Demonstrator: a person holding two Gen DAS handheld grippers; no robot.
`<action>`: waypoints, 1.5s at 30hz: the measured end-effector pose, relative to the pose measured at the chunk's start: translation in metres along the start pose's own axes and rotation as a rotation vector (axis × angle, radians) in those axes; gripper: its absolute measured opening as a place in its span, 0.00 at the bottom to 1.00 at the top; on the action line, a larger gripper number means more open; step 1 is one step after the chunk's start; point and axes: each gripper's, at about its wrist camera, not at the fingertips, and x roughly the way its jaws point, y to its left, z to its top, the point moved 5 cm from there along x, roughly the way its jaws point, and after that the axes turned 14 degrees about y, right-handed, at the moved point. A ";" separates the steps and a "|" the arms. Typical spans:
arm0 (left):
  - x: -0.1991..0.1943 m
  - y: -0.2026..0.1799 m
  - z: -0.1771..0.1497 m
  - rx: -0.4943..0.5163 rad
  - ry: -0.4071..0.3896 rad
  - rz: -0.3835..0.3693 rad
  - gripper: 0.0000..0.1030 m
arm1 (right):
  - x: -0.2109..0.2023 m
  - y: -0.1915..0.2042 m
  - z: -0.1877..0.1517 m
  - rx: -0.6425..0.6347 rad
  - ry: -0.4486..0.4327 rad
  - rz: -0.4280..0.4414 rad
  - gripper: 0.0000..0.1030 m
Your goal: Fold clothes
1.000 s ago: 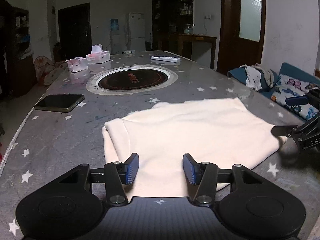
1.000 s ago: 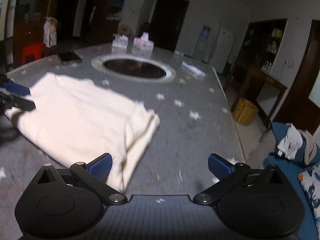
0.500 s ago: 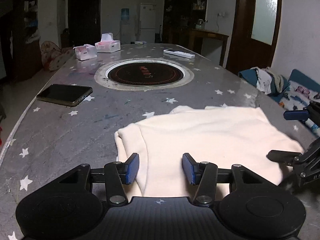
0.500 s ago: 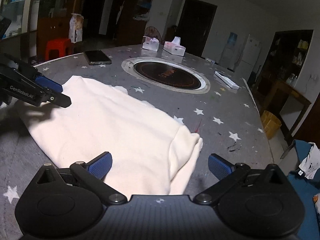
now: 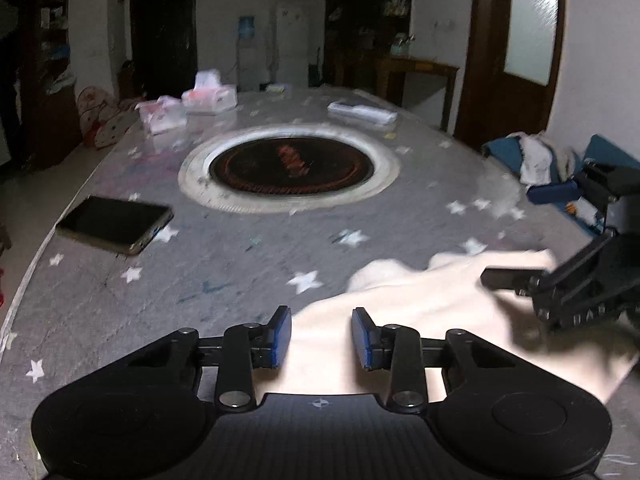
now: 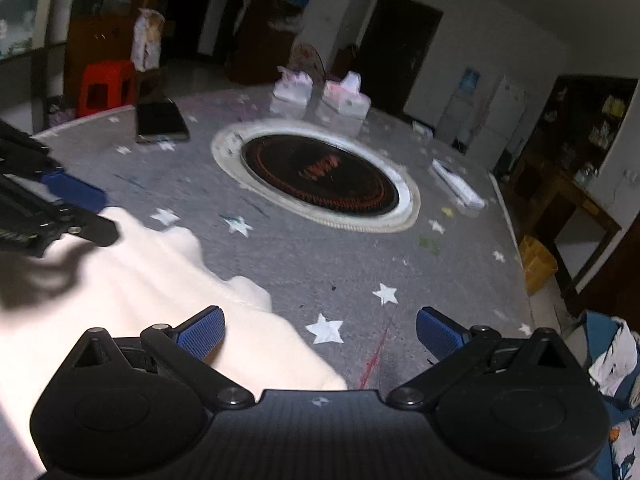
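Observation:
A cream folded garment lies on the grey star-patterned table near its front edge; it also shows in the right wrist view. My left gripper is open with its blue pads over the garment's left edge, holding nothing. My right gripper is wide open over the garment's right corner and bare table, empty. It appears at the right of the left wrist view, above the cloth. The left gripper's fingers show at the left of the right wrist view.
A round black hotplate is set in the table's middle. A phone lies at the left. Two tissue boxes and a white remote lie at the far side. A sofa with clothes is beyond the right edge.
Both grippers have pulled back and risen, so the garment now sits lower and nearer in both views. The views are motion-blurred. Both grippers stay open.

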 end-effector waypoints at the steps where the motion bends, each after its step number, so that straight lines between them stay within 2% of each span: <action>1: 0.002 0.002 0.000 -0.003 0.004 0.001 0.34 | 0.007 -0.001 0.000 0.000 0.018 -0.003 1.00; 5: 0.006 0.008 0.001 -0.015 0.017 0.003 0.33 | 0.018 -0.010 0.000 0.021 0.041 -0.018 1.00; 7: -0.002 0.002 0.005 -0.003 -0.011 -0.018 0.33 | 0.011 -0.012 0.002 0.020 0.025 -0.037 1.00; 10: -0.004 -0.013 0.013 0.032 -0.030 -0.062 0.34 | 0.000 -0.006 0.006 0.001 -0.010 -0.005 1.00; 16: 0.026 -0.024 0.020 0.038 0.029 -0.036 0.33 | 0.018 0.005 0.007 -0.027 0.032 -0.011 1.00; 20: 0.031 -0.022 0.020 0.033 0.035 -0.031 0.35 | 0.008 0.000 0.009 -0.012 0.007 -0.021 1.00; 23: 0.033 -0.022 0.019 0.037 0.034 -0.029 0.36 | -0.001 0.001 0.006 -0.004 -0.007 0.011 1.00; 27: 0.026 -0.019 0.021 0.020 0.029 -0.035 0.37 | 0.008 0.008 -0.003 -0.025 0.025 0.013 1.00; 31: 0.001 -0.014 0.019 0.010 -0.019 -0.023 0.41 | -0.011 0.012 -0.002 -0.027 -0.015 0.002 1.00; 37: -0.038 -0.017 -0.011 0.021 -0.059 -0.034 0.41 | -0.044 0.040 -0.014 -0.070 -0.069 0.064 1.00; 42: -0.062 -0.023 -0.045 0.037 -0.081 -0.036 0.41 | -0.067 0.068 -0.037 -0.130 -0.108 0.052 1.00; 45: -0.059 -0.024 -0.066 0.059 -0.058 0.009 0.41 | -0.068 0.084 -0.055 -0.171 -0.098 0.030 1.00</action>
